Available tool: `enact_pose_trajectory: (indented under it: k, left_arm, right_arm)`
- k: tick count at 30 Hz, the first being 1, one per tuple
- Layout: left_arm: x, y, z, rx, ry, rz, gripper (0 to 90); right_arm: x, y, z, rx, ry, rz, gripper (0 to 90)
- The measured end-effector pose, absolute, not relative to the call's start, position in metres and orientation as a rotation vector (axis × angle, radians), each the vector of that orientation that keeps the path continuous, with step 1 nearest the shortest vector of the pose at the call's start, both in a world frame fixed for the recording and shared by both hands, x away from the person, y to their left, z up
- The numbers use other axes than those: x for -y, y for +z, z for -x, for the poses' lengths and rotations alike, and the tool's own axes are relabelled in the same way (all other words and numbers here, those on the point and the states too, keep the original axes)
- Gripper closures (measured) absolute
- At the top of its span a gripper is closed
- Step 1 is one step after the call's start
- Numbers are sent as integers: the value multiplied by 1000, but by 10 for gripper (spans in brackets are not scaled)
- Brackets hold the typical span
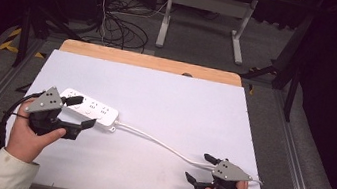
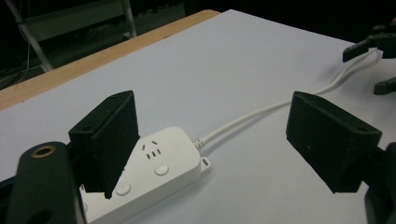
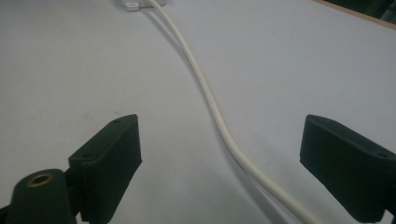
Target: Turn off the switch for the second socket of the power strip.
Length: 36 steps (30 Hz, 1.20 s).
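Power strip (image 1: pixel 89 108) flat on white surface (image 1: pixel 165 104), left hand-held gripper (image 1: pixel 84 112) gaping over its near end, right hand-held gripper (image 1: pixel 198 168) wide open astride cord (image 1: pixel 159 142), nothing gripped; risk: tugging cord could drag unpinned strip sideways.

White-topped table (image 1: pixel 156 97), white power strip (image 1: pixel 96 110), white cord (image 1: pixel 159 141)

Bright even light on white table (image 1: pixel 165 99), dark surroundings, soft shadows, slightly blurry frames
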<state>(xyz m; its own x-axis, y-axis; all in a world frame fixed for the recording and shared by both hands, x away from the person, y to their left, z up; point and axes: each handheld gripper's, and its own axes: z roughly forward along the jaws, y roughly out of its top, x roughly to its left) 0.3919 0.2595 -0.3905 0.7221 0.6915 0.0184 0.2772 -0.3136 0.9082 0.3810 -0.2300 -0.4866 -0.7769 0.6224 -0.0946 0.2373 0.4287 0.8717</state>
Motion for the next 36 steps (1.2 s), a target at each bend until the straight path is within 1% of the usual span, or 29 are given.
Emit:
enact_pose_trajectory:
  k: [8,11,13,18,20,22,24,30,34,36]
  left_arm:
    - [-264,-406,-374,-718,473,-1886,155]
    - [-267,-413,-371,-706,457,-1907,155]
    - [-269,-417,-370,-715,452,-1908,156]
    - [-277,-428,-367,-771,389,-1862,163]
    - [-280,-431,-366,-781,392,-1867,165]
    - [-282,-435,-363,-772,436,-1904,169]
    - [-283,-439,-361,-766,449,-1912,169]
    - [-285,-452,-357,-760,431,-1920,165]
    - [-285,-458,-356,-783,436,-1964,159]
    - [-285,-463,-355,-789,404,-1951,160]
  right_arm:
    - [229,-487,-381,-2286,1294,-731,129]
    - [229,-487,-380,-2290,1293,-734,128]
    - [229,-487,-381,-2293,1306,-732,128]
    - [227,-486,-380,-2315,1336,-752,129]
    - [227,-486,-380,-2322,1341,-760,129]
    - [227,-486,-380,-2326,1347,-768,129]
    - [227,-486,-380,-2330,1352,-770,129]
    - [227,-486,-379,-2334,1355,-772,129]
    - [228,-485,-379,-2333,1356,-771,129]
    - [228,-485,-379,-2333,1355,-771,129]
